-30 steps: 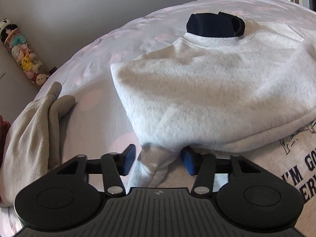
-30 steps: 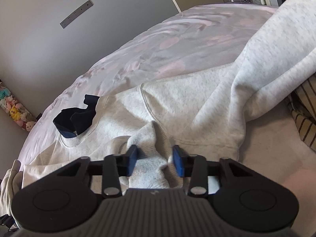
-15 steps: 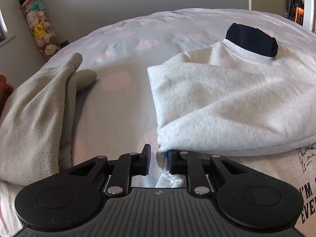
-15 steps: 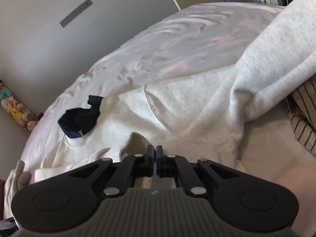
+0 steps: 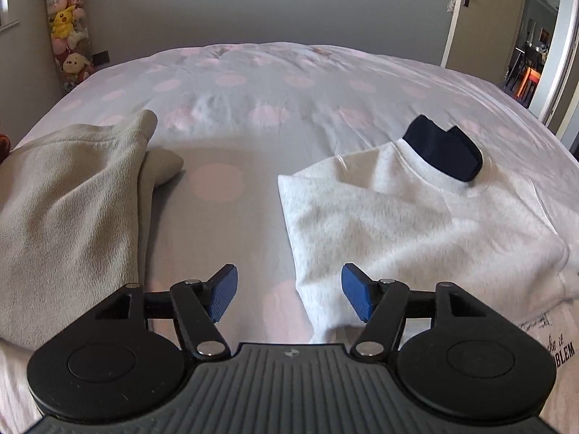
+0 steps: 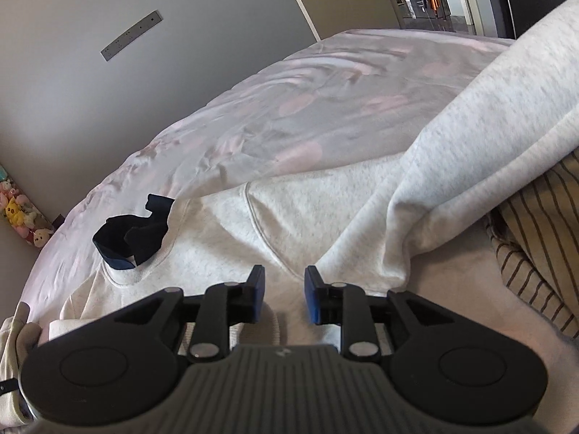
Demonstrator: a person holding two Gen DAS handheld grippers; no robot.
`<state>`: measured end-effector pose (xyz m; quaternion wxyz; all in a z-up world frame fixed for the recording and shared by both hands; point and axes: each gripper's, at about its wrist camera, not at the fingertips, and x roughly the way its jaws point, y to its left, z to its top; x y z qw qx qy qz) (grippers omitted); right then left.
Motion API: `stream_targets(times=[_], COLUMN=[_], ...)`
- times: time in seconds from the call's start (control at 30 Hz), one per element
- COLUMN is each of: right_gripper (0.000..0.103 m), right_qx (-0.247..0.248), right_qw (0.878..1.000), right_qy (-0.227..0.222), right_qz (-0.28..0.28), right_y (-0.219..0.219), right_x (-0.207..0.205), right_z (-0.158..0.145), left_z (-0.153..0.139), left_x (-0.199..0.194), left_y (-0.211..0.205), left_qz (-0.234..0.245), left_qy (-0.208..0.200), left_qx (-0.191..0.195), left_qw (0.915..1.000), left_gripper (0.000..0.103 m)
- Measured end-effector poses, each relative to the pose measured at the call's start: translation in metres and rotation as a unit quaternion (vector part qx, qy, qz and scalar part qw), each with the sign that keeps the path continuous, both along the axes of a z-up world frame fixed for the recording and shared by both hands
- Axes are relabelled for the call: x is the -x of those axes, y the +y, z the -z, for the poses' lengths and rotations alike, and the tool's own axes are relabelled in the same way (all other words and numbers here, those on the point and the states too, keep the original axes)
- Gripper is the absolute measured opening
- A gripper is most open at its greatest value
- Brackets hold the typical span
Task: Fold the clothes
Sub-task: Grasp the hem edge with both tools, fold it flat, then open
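Soft daylight fills both views, evenly bright with no harsh glare. In the left wrist view a broad, soft-edged shadow lies on the bed (image 5: 224, 166) ahead of the left tool (image 5: 289, 294), and the open doorway (image 5: 535, 54) far right of it glows brighter. Both fisheye pictures bow strongly at the rims, with dark corners. The right wrist view is faintly smeared on the bed (image 6: 325, 108) far ahead of the right tool (image 6: 283, 298); the near fabric is sharp.
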<state>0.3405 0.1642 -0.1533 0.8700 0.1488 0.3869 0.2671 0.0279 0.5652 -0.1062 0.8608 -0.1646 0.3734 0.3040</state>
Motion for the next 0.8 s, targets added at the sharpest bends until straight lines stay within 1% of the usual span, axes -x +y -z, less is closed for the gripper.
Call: stream_targets(times=[0.07,0.13,0.17,0.2,0.4,0.47,0.5,0.53,0.57,0.6,0.63,0.67,0.7,0.73,0.8], right_gripper=[0.031,0.046,0.049,0.056,0.057,0.055,0.051,0.042,0.034,0.017,0.011,0.010,0.006,0.006,0.006], right_qx=[-0.038,-0.063,-0.064,-0.065,-0.051,-0.045,-0.040,-0.032,-0.024,-0.017,-0.014,-0.011,-0.009,-0.010,-0.013], right_qw=[0.999,0.998,0.997,0.997,0.997,0.996,0.996,0.996,0.997,0.997,0.997,0.997,0.998,0.998,0.998], right_qy=[0.016,0.028,0.032,0.037,0.058,0.059,0.059,0.058,0.054,0.051,0.047,0.044,0.039,0.033,0.016], right_qz=[-0.002,-0.004,-0.006,-0.007,-0.028,-0.041,-0.047,-0.052,-0.056,-0.058,-0.057,-0.057,-0.056,-0.056,-0.055], right_y=[-0.004,-0.005,-0.004,-0.003,0.015,0.021,0.024,0.027,0.029,0.030,0.030,0.030,0.029,0.029,0.028], right_x=[-0.002,-0.003,-0.004,-0.005,-0.006,-0.005,-0.004,-0.004,-0.003,-0.002,-0.002,-0.002,-0.001,0.000,0.002], right_z=[0.002,0.004,0.006,0.008,0.024,0.026,0.027,0.027,0.028,0.029,0.029,0.029,0.028,0.025,0.018], left_z=[0.000,0.004,0.007,0.011,0.042,0.054,0.058,0.059,0.058,0.057,0.056,0.055,0.054,0.053,0.048], left_x=[-0.011,-0.023,-0.029,-0.036,-0.067,-0.073,-0.074,-0.073,-0.072,-0.071,-0.069,-0.068,-0.067,-0.065,-0.062], left_y=[0.015,0.031,0.038,0.046,0.078,0.085,0.086,0.087,0.086,0.085,0.084,0.084,0.083,0.082,0.080], left_qz=[-0.005,-0.015,-0.020,-0.024,-0.045,-0.051,-0.052,-0.051,-0.049,-0.046,-0.043,-0.040,-0.037,-0.035,-0.030], left_qy=[-0.017,-0.031,-0.034,-0.034,-0.021,-0.021,-0.028,-0.035,-0.041,-0.048,-0.054,-0.061,-0.067,-0.074,-0.089], left_qx=[0.013,0.030,0.038,0.044,0.077,0.091,0.102,0.106,0.105,0.103,0.101,0.099,0.098,0.096,0.092], left_qw=[0.9997,0.9990,0.9985,0.9981,0.9958,0.9943,0.9930,0.9924,0.9925,0.9925,0.9925,0.9924,0.9922,0.9920,0.9914], left_gripper=[0.064,0.065,0.065,0.065,0.065,0.064,0.062,0.053,0.038,0.032,0.024,0.014,0.008,0.005,0.004])
